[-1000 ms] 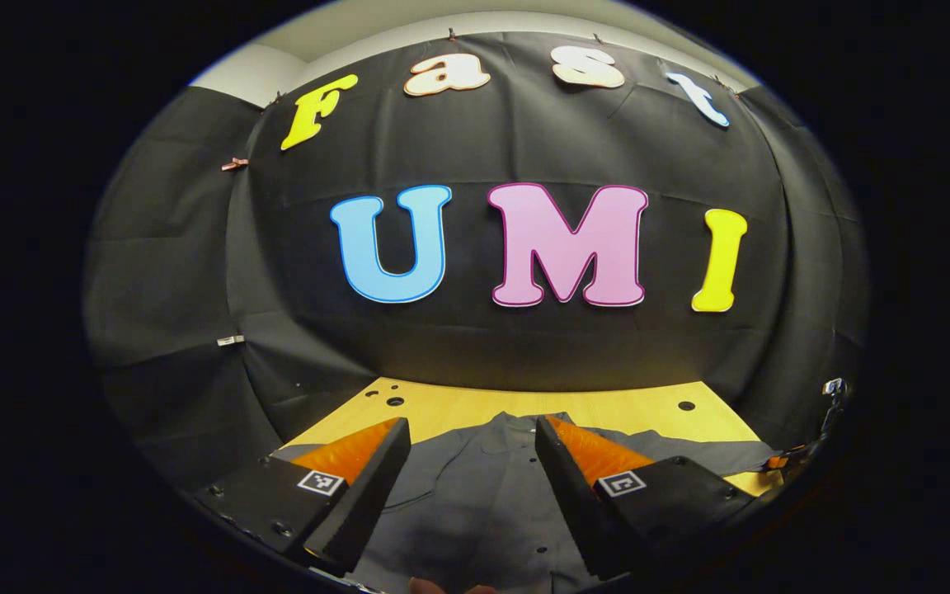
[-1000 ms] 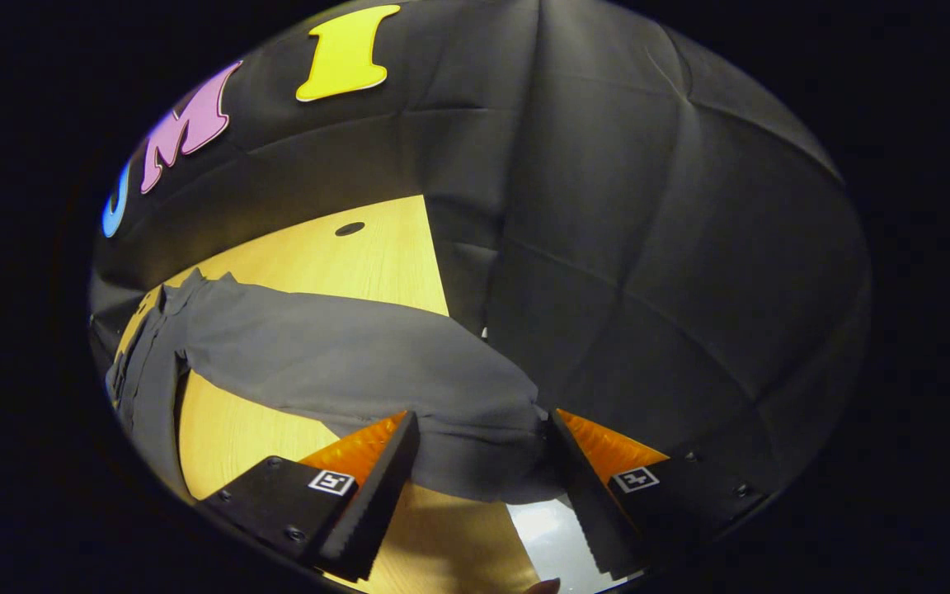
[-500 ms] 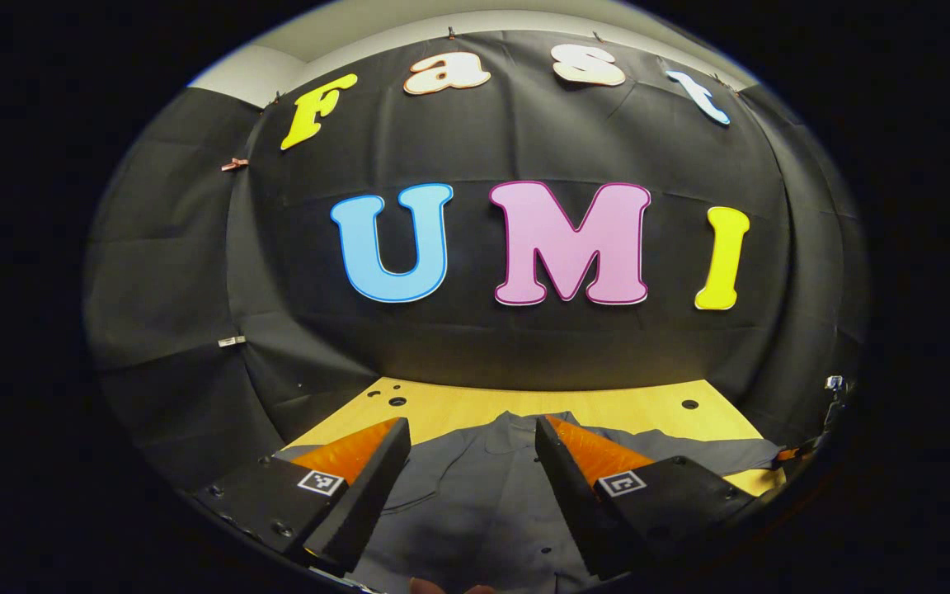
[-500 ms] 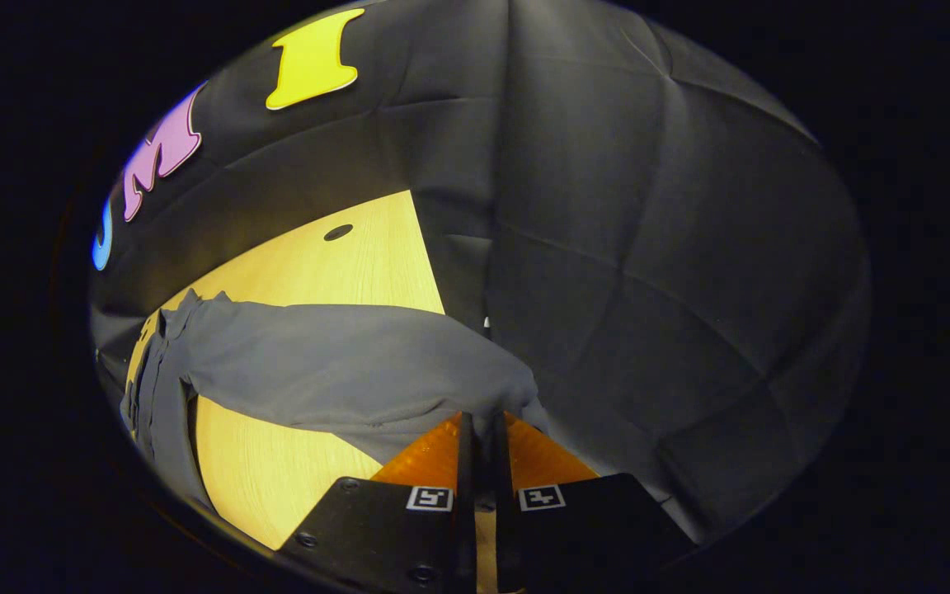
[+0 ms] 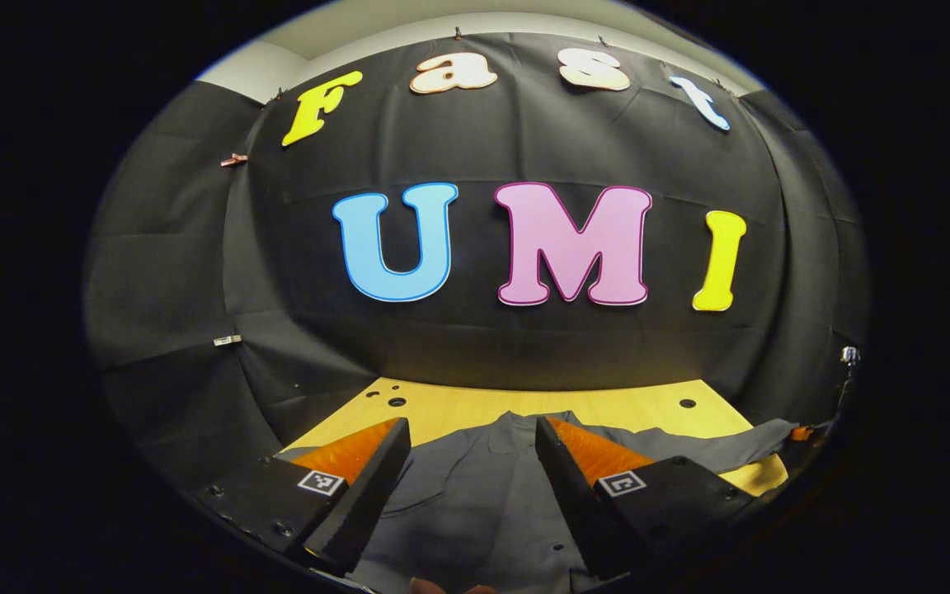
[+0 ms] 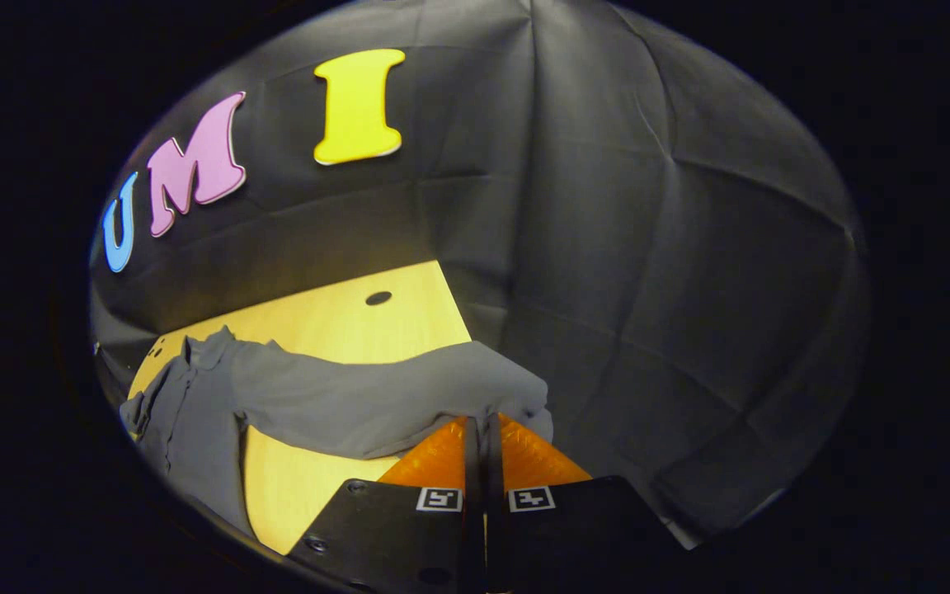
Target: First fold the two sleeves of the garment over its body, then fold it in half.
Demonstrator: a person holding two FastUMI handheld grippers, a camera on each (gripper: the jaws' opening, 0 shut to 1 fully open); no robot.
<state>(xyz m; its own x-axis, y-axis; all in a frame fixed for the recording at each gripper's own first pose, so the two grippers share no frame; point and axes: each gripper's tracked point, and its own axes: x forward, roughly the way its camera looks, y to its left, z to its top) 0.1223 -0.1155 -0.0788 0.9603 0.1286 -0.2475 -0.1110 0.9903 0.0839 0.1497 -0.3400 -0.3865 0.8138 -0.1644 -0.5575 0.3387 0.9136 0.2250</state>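
A grey button-up shirt (image 5: 475, 495) lies on the wooden table (image 5: 442, 408), collar toward the far wall. My left gripper (image 5: 475, 478) hovers open above the shirt's body, nothing between its fingers. In the right gripper view the shirt's sleeve (image 6: 359, 396) stretches from the body (image 6: 186, 421) at the left to the cuff (image 6: 516, 400). My right gripper (image 6: 483, 429) is shut on that cuff and holds it lifted off the table. The same sleeve (image 5: 722, 452) shows at the right of the left gripper view, with the right gripper (image 5: 805, 431) at its end.
The black cloth wall (image 6: 648, 289) stands close behind and to the right of the table. Small dark holes (image 5: 687, 404) dot the tabletop (image 6: 343, 318) near its far edge. Bare wood (image 6: 302, 487) lies under the lifted sleeve.
My right gripper shut on the sleeve cuff, then lifted it off the table. The left gripper stayed open over the shirt's body.
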